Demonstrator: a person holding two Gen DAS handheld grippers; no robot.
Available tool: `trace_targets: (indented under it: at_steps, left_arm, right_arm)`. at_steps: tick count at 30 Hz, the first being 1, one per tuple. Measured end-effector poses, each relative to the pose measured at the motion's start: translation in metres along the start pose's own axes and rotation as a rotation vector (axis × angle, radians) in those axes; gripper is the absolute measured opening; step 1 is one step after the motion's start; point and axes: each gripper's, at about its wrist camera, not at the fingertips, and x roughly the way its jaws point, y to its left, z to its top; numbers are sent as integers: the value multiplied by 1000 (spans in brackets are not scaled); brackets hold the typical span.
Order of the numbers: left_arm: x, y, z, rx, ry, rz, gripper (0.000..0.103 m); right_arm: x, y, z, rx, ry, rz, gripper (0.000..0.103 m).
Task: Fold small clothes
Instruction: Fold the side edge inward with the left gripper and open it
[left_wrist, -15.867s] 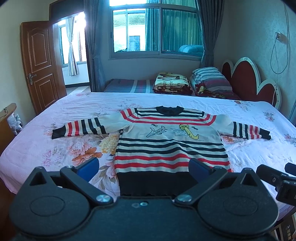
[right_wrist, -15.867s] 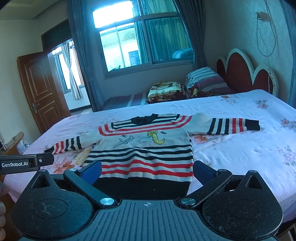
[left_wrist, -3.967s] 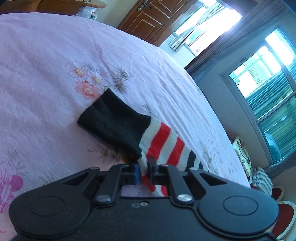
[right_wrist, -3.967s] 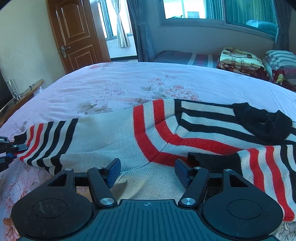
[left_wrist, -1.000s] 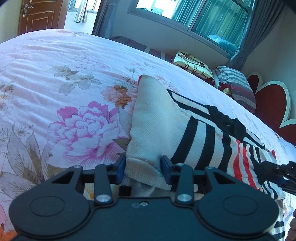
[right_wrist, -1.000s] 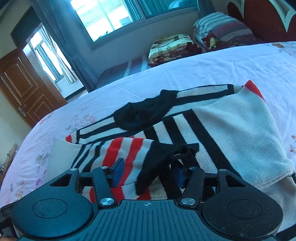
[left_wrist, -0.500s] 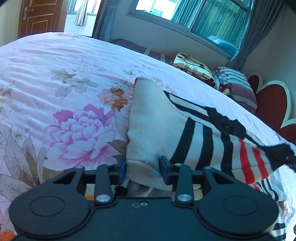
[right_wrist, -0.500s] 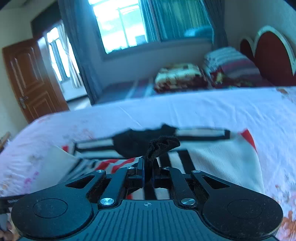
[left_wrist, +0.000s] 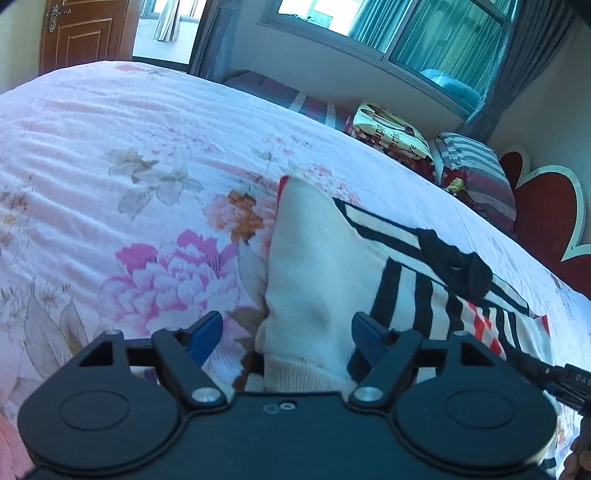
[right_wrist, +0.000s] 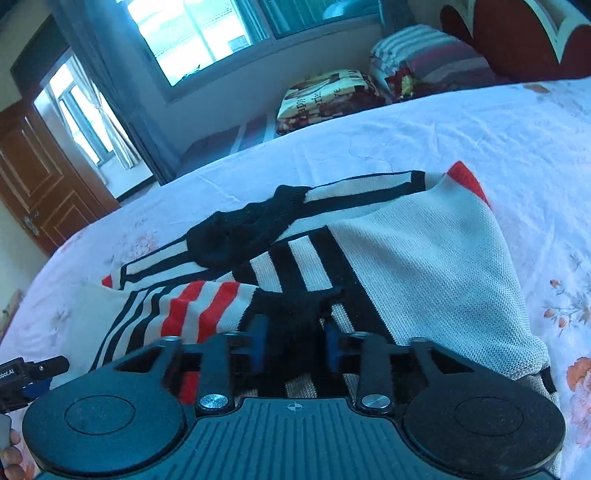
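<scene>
Both sleeves of the striped sweater (left_wrist: 325, 266) lie folded inward across its body on the floral bedsheet (left_wrist: 110, 166), so that the cream upper parts form slanted flaps on either side of the black collar (right_wrist: 240, 232). Seen from the left wrist camera, the left gripper (left_wrist: 286, 334) hangs over the cream fold of the near sleeve; its jaws have just been opening, and the blue pads now stand wide apart, clear of the cloth, with the thick folded edge lying between them but not pinched. Seen from the right wrist camera, the right gripper (right_wrist: 293, 347) sits over the black cuff (right_wrist: 291, 306) at the end of the red, white and black striped sleeve; its jaws have just been opening too, and the cuff rests loosely between the blue pads with a gap on each side, released rather than clamped. Part of the left tool shows at the lower left edge of the right view, next to a fingertip. Beyond the bed, folded blankets (right_wrist: 325, 96) and a striped pillow (left_wrist: 476, 173) lie under the window (right_wrist: 192, 33), beside a red headboard (left_wrist: 546, 218).
</scene>
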Motion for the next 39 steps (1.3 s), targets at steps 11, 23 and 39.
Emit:
trace_targets:
  at_steps: [11,23,39]
  left_arm:
    - [48,1,41,-15,10,20,67]
    - [77,-13,50,1,20,0,53]
    - [66,-13,56,41,-34,46,22]
  right_arm:
    - [22,8,16,-51,14,2,7]
    - [10,-18,8,-76,-1,-77,4]
    - [-13,1,14,-164,-114,-79,21]
